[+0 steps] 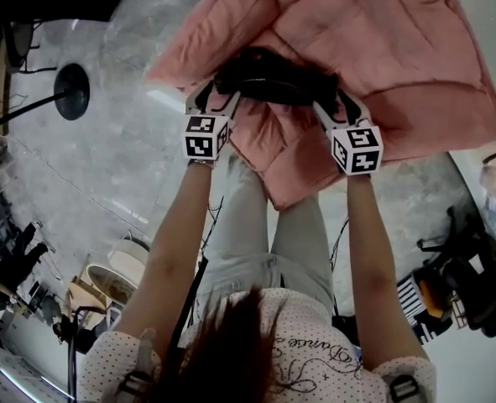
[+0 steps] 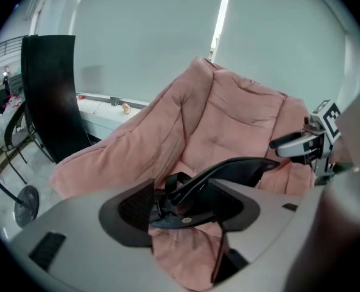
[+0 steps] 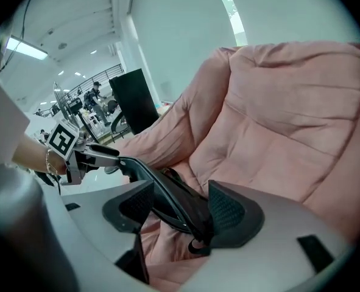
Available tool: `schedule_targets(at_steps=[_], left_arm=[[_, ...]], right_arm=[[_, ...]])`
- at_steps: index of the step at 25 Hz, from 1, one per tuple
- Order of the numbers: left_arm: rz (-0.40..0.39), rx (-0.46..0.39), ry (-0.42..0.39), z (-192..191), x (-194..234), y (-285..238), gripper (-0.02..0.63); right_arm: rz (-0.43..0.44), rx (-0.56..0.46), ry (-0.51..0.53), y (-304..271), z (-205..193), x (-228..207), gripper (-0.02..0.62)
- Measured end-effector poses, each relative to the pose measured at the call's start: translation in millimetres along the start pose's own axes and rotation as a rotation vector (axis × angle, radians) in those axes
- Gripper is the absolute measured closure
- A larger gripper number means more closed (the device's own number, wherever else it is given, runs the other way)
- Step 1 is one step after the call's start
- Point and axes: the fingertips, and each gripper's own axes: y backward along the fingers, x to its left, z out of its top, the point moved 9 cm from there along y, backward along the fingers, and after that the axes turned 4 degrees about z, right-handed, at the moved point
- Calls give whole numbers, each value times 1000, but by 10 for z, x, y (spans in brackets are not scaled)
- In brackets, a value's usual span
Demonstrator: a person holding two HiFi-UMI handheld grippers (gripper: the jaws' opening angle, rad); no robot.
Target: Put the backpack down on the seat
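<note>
1. The backpack (image 1: pixel 273 78) lies on the pink seat (image 1: pixel 399 49), in the upper middle of the head view. It is not far from the seat's front edge.
2. The left gripper (image 1: pixel 220 97) stands wide. A black strap of the backpack passes between its jaws, but the pads do not press on it.
3. The right gripper (image 1: pixel 336 107) is also wide. The strap runs between its jaws and lies close to one pad, without a grip.
4. Risk: if a gripper pulls back carelessly, I think the strap can catch on a jaw. This would drag the backpack toward the front edge.
5. Risk: the cushion is soft and sloped and nothing holds the backpack, so it may slide down to the floor (image 1: pixel 105 166).
6. Room: the seat's back and side rise around the backpack. The free way out is toward the lower frame, where the person's legs stand close.
</note>
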Motion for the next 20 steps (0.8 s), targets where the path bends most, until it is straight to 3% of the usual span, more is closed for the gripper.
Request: schedule_targets(at_steps=[4,11,16,20], left_arm=[[18,-50,56,67,-34,249,337],[-39,-148,22,421,-186,621,349],[-74,-238,72,700,-257,979,411],[-114,-265,29,873,-378,1249,469]], right_arm=[[-9,-67,-12,244,157,156,309],[-3,-186,-50,667,465,428,313],[20,-238,-57,1024,595,564,329],[-33,-315,-53,1421,753,678,430]])
